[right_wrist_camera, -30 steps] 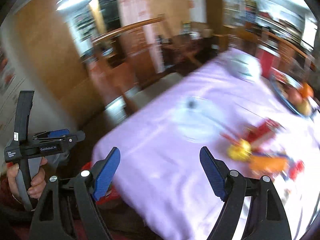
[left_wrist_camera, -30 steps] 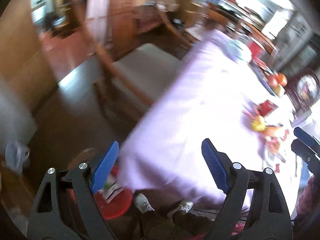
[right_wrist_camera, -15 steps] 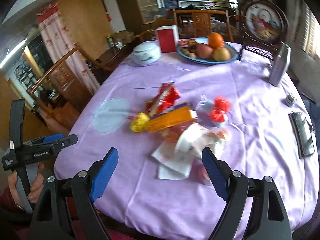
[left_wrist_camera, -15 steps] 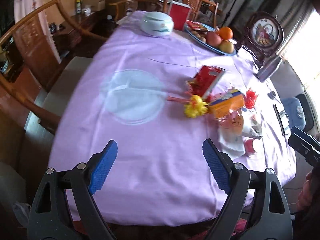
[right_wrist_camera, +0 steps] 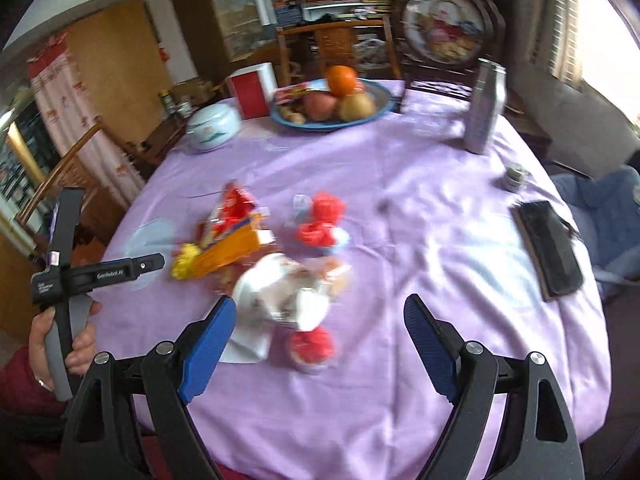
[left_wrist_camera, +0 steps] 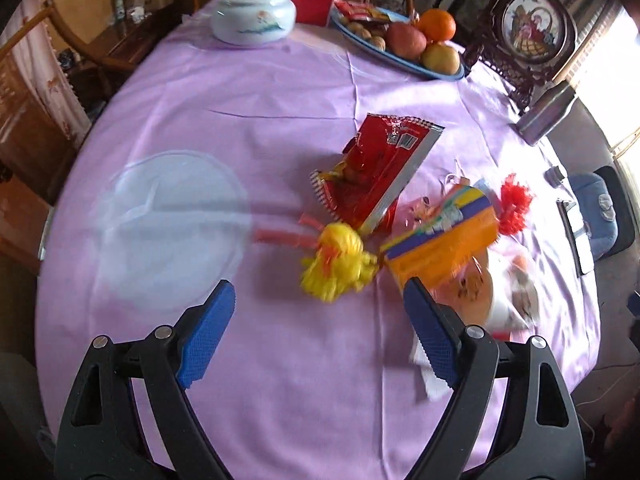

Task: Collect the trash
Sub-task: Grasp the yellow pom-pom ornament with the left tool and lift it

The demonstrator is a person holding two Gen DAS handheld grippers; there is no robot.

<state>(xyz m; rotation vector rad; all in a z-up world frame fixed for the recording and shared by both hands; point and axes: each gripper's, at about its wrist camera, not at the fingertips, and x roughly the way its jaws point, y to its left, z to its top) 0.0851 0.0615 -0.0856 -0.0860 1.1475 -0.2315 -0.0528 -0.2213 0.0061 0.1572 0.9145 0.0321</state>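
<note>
Mostly crumpled trash (left_wrist_camera: 400, 216), red, yellow, orange, heaped on purple tablecloth (left_wrist_camera: 260, 92)

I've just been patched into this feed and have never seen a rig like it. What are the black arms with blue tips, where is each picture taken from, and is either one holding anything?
There is no robot here. A person holds a hand-operated claw in each hand, and a wide-angle camera on each looks out along its two blue-padded fingers. One picture looks along the left claw, the other along the right claw. The right view also shows the person's left hand gripping its handle.

Both claws are open and hold nothing.

Below them is a round table under a purple cloth. Litter lies in the middle: a red snack bag, an orange packet, a yellow tuft, red scraps and white paper. At the far edge are a fruit plate and a white lidded bowl.
</note>
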